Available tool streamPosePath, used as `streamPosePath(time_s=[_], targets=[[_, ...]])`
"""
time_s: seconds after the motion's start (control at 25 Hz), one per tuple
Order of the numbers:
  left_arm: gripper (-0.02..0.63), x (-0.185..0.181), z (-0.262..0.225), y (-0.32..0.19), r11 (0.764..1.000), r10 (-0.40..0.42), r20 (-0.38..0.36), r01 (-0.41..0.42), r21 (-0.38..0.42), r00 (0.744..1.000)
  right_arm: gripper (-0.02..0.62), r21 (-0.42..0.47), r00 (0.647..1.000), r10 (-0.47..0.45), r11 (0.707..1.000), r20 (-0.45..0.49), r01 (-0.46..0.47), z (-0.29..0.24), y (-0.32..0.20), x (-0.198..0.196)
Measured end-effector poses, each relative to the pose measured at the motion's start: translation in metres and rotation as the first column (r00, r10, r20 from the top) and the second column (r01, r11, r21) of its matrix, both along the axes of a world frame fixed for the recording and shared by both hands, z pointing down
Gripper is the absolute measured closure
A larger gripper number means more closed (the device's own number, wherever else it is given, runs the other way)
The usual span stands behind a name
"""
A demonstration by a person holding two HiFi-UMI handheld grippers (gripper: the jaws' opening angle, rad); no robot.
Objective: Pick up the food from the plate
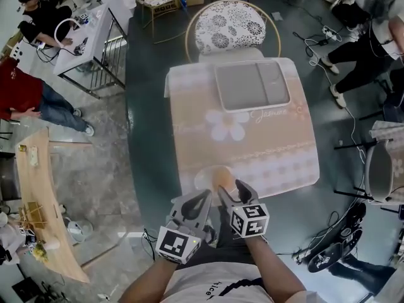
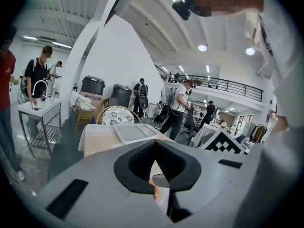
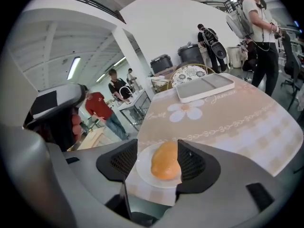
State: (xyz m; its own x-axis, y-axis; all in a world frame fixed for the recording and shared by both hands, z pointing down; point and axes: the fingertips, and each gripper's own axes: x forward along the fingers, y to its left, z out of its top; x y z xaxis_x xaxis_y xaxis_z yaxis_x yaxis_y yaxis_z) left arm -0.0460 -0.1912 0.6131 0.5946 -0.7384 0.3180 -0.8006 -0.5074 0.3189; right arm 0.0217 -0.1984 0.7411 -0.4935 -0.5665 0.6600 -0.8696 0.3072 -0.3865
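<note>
- In the middle of the room stands the table (image 1: pixel 278 150). It is rectangular and covered with a soft peach cloth printed with a white flower, pale checks and lace-like bands.
- At its far end stands a chair (image 1: pixel 230 25) with a round back, a thin gold metal hoop around it, and a black-and-white flowered cover.
- On the far part of the cloth lies a flat grey tray (image 1: pixel 251 84). It is rectangular with rounded corners and split into a wide and a narrow compartment.
- Near the table's close edge, the right tongs (image 1: pixel 231 189) point down at the plate. They have a smooth grey shell, black ribbed pads and a cube of black-and-white square markers (image 1: pixel 249 219). The jaws stand wide apart and grip nothing. In the right gripper view the food shows between the two pads, and neither pad presses on it.
- Just beside them, the left tongs (image 2: pixel 154 146) are of the same grey make, with their own marker cube (image 1: pixel 178 243). The black pad tips meet and nothing is between them.
- Under the right tongs a small round plate (image 3: pixel 144 167), white and glossy, lies flat on the cloth at the near edge.
- On the plate lies the food (image 3: pixel 165 161), a smooth orange-yellow oval lump, rounded like a bun.
</note>
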Motion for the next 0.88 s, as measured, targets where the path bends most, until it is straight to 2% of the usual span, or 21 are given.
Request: streamPosePath(time_s=[0.56,0.88], targets=[[0.600,0.001,0.053,-0.017,1.000,-0.025,-0.021,0.025,-0.006,0.999,0.321,-0.095,1.000,0.026,0.995,-0.013,-0.027,0.065,-0.013,-0.005],[0.601,-0.004,0.075,-0.025,0.998,-0.058,-0.020,0.058,-0.001,0.998,0.314,-0.182,0.999,-0.044,0.982,-0.004,0.043,0.074,-0.015,-0.026]])
